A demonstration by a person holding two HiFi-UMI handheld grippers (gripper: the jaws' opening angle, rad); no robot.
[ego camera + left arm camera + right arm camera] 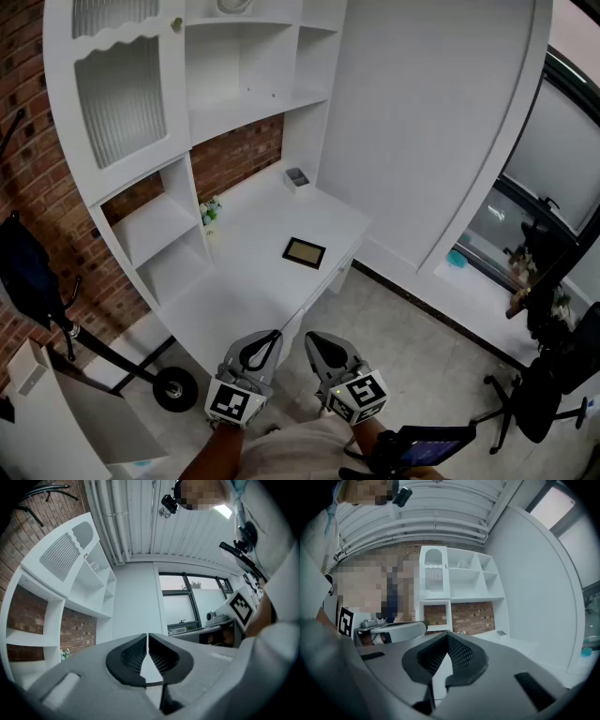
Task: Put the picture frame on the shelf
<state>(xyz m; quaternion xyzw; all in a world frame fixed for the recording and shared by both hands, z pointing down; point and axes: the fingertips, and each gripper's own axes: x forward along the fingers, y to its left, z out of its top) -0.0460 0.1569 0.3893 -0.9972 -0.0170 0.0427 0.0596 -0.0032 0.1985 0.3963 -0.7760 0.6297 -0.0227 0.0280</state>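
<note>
Jaws shut, picture frame (305, 252) seemingly flat, well ahead

A red brick wall (248, 150) stands behind a white shelf unit (150, 225) with a ribbed-glass cabinet door (117, 94). A curved white panel (450, 122) rises at the right. Grey tiled floor (403, 328) runs to a dark-framed window (562, 141), where a black office chair (553, 375) stands.
</note>
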